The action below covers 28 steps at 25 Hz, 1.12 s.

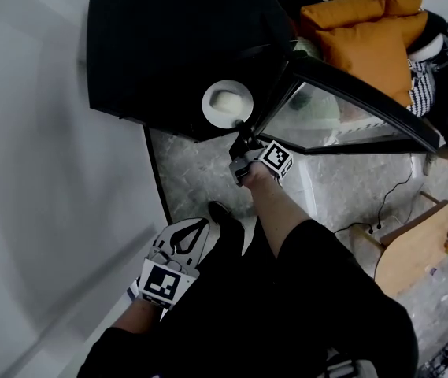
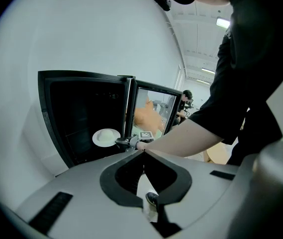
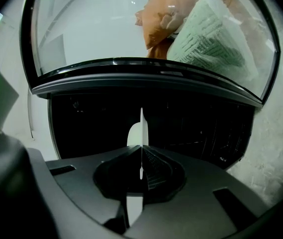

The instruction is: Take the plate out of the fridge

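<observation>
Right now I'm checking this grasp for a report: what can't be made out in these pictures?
Fridge interior: right gripper view, too dark to show shelves.
Plate top: right gripper view sees it edge-on in the right claw.
Pale lump on the plate: head view, too small to identify.
Things behind the glass door: head view, hazy through the glass.

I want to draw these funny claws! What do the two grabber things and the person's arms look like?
The left gripper and the right gripper are each a smooth grey shell that narrows to two jaws lined with ribbed black pads. Each carries a white marker cube printed with black square patterns. No cables show. The person wears a black short-sleeved top, so the forearms are bare.
</observation>
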Available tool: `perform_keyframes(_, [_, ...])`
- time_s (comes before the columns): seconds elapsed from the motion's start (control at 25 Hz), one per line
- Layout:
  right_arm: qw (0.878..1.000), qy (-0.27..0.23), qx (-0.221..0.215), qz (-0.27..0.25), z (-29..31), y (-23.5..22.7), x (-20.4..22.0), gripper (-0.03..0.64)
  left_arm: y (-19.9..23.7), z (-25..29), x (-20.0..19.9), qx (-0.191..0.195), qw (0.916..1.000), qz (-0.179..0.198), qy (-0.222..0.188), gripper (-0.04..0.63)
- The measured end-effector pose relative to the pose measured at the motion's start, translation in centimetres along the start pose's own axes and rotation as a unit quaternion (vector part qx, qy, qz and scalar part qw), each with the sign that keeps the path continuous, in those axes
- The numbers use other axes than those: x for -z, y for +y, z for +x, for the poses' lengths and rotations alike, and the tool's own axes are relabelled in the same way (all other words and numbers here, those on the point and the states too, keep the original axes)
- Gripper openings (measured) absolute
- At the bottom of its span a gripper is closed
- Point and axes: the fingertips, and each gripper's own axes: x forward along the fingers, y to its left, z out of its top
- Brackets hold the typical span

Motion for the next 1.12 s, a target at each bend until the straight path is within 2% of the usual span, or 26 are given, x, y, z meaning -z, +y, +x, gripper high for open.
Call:
perform_keyframes(0.12, [1.0,0.011,0.007,-0.001,-1.5,0.9,0.7,0.014,0.1,-0.1,-0.5,0.003,0.9993,0.036,0.007,0.008])
perform_keyframes(0.24, [1.0,0.017,0.003,0.006,-2.8,1.8,1.4,0.014,0.2,-0.4,-1.0,0.003,0.9987,0.049,0.007,0.008])
perform_keyframes(0.44, [1.0,0.027,-0.001,0.012,-4.5,3.5,1.8,0.014,0.3,-0.3,-2.3,-0.005,0.9994,0.031,-0.017,0.008])
perform_keyframes(0.64, [0.999,0.049,0.01,-0.001,-6.3,5.9,1.6,0.015,0.3,-0.3,-3.1,-0.01,0.9986,0.049,-0.018,0.008])
perform_keyframes(0.88, [0.997,0.079,-0.009,-0.016,-7.9,9.5,1.6,0.014,0.3,-0.3,-4.3,-0.012,0.9987,0.024,-0.043,0.008])
perform_keyframes(1.12, [0.994,0.106,-0.01,-0.019,-10.1,11.6,1.9,0.015,0.0,-0.1,-5.7,-0.021,0.9974,0.039,-0.057,0.008])
